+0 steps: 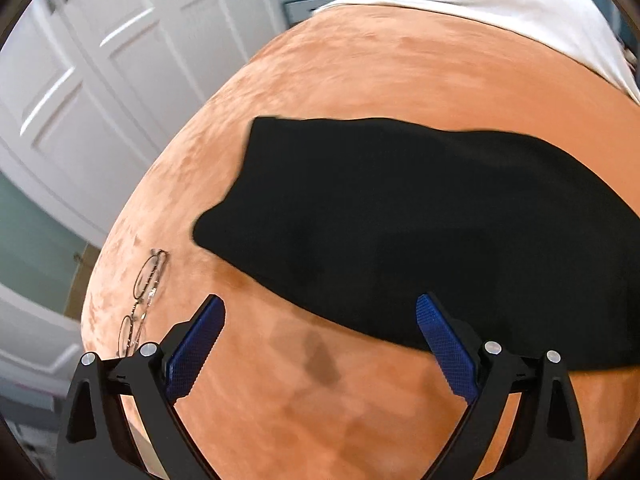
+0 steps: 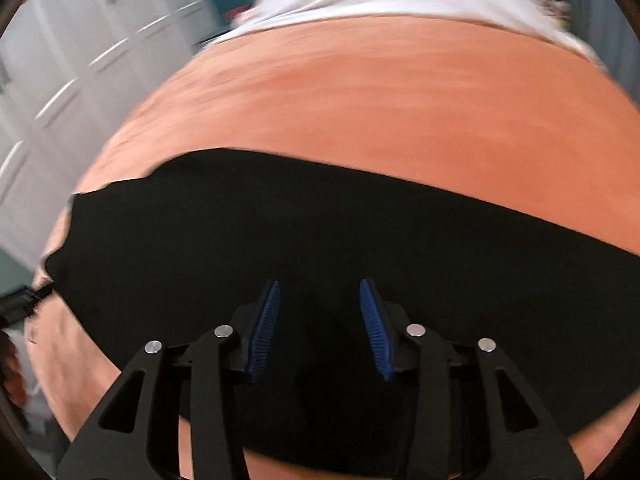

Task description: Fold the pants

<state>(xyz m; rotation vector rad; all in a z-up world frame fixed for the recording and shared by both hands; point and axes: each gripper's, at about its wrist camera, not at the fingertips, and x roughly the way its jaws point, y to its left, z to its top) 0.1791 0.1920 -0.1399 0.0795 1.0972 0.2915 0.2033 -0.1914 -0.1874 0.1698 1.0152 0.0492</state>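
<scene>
The black pants (image 1: 420,224) lie flat on an orange blanket (image 1: 380,68), stretching right across the bed. My left gripper (image 1: 320,312) is wide open and empty, above the blanket just in front of the pants' near edge. In the right wrist view the pants (image 2: 280,232) fill the lower middle. My right gripper (image 2: 319,292) is open over the black cloth with nothing between its blue pads (image 2: 374,328). That view is motion-blurred.
A pair of wire-rimmed glasses (image 1: 142,300) lies on the blanket near the bed's left edge, beside my left gripper. White bedding (image 1: 500,4) covers the far end of the bed. White panelled doors (image 1: 100,72) stand to the left, beyond the bed's edge.
</scene>
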